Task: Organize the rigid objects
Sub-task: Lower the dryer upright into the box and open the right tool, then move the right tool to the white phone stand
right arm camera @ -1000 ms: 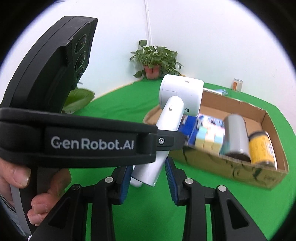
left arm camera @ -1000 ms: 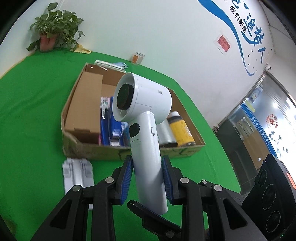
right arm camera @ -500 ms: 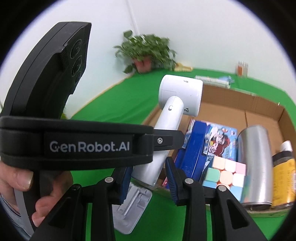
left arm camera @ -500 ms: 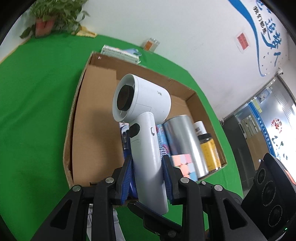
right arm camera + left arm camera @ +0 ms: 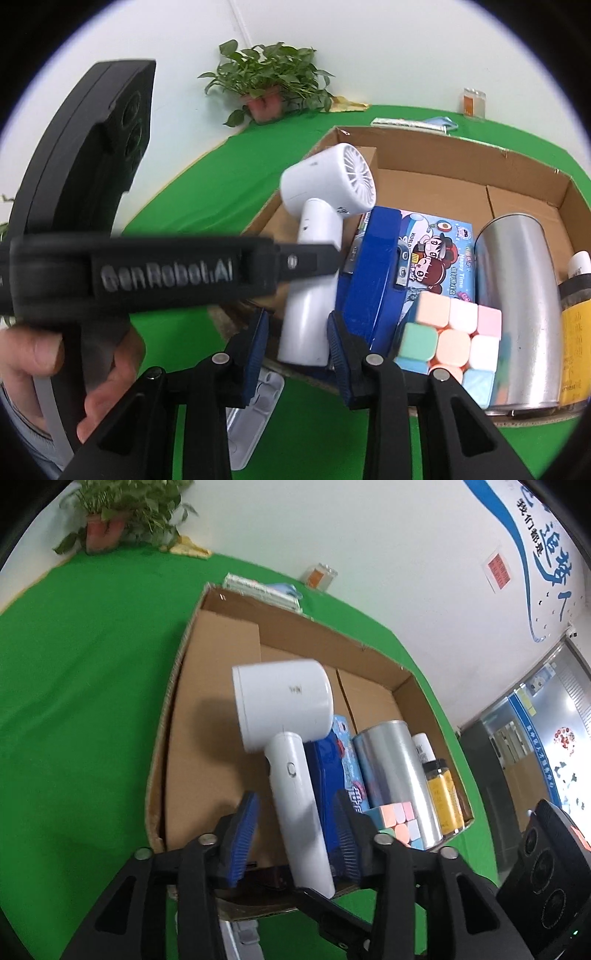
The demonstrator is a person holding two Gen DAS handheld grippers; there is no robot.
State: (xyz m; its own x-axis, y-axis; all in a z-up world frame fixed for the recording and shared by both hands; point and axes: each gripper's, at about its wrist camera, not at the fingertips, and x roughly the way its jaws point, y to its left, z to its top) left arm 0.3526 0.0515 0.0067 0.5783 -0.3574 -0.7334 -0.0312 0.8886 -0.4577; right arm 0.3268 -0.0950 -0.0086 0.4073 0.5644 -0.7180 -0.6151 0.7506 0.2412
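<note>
A white hair dryer (image 5: 284, 716) is seen standing over the open cardboard box (image 5: 402, 686) on the green table (image 5: 81, 686), its round head up and its handle slanting down toward the box's near wall; whether its foot rests on the box floor cannot be told. The handle lies between the blue pads of the left claw (image 5: 297, 843), whose jaws are opening: a clear gap is shown on both sides of the handle, so it is not pressed. In the right wrist view the same dryer (image 5: 325, 192) is seen from its grilled back end, and the lower handle sits between the pads of the right claw (image 5: 297, 356), which are parted a little wider than the handle; the right pad is close against it, but firm contact cannot be confirmed, and the jaws are opening slightly. Packed to the dryer's right inside the box are a blue case (image 5: 373, 273), a cartoon-printed box (image 5: 439, 251), a pastel puzzle cube (image 5: 450, 339), a silver can (image 5: 517, 302) and a yellow-labelled jar (image 5: 441, 794). A flat white plastic piece (image 5: 255, 410) lies on the table just outside the near wall. The left device is gripped by a hand (image 5: 40, 365). A potted plant (image 5: 269, 81) is set at the far edge of the table.
</note>
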